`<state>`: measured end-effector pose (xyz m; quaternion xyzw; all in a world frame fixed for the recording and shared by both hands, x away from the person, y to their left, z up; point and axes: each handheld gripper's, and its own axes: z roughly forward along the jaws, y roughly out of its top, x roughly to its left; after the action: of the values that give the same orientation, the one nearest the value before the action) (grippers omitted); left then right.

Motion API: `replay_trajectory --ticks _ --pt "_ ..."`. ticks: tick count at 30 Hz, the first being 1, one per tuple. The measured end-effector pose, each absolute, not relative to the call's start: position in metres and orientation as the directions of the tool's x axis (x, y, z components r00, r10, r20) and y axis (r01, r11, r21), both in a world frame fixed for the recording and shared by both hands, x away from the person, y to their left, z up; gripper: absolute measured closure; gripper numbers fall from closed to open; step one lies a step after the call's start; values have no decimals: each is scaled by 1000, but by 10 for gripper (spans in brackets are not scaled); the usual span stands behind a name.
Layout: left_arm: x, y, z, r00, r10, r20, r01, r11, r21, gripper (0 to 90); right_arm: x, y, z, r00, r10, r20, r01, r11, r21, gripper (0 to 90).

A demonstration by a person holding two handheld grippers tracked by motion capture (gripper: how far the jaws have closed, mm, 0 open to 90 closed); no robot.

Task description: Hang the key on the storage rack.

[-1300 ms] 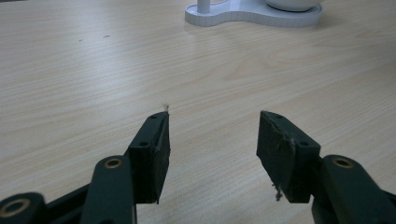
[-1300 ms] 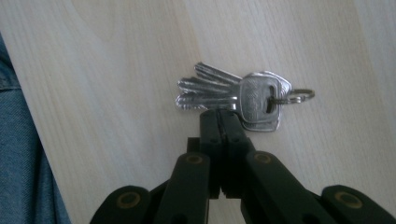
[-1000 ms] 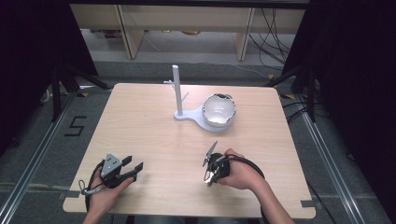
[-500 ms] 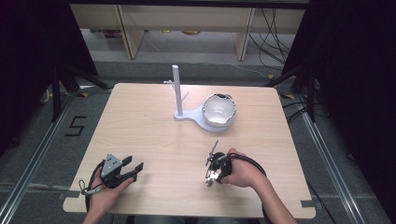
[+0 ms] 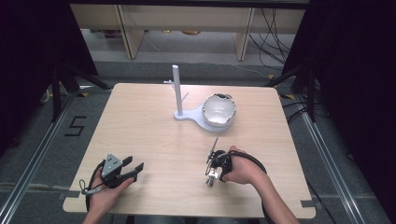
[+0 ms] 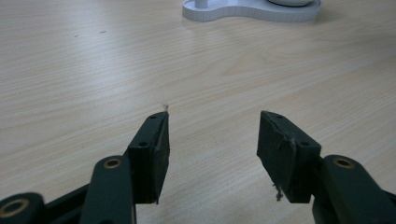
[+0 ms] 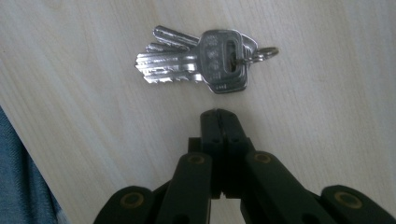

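Silver keys [image 7: 198, 63] on a ring — flat, fanned on the table [image 7: 327, 116].

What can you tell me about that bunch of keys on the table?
The keys are a small bunch of silvery metal ones, fanned slightly and stacked flat on the wooden table. Their toothed blades point one way; their heads share a small split ring at the other end. The top head has an oblong slot and faint stamped marks. The right gripper, jaws shut, points at them just short of touching.
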<state>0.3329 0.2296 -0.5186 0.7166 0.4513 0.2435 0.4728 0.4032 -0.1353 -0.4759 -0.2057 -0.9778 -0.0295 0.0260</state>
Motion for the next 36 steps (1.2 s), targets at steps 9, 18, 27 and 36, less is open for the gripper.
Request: replay_trajectory --ticks 9,18,27,36 --pt "333 230 -519 474 877 -82 419 -143 897 435 405 -121 -477 -914 400 71 403 914 43 900" --pt "333 230 -520 472 878 -81 423 -145 894 435 404 -109 -478 -921 380 89 385 921 61 900" --pt "332 230 -519 480 873 -86 423 -145 894 434 408 -101 -478 -921 377 95 385 918 93 898" --pt "334 214 -515 539 835 -110 438 -166 883 430 407 -116 -464 -916 393 76 399 884 244 868"
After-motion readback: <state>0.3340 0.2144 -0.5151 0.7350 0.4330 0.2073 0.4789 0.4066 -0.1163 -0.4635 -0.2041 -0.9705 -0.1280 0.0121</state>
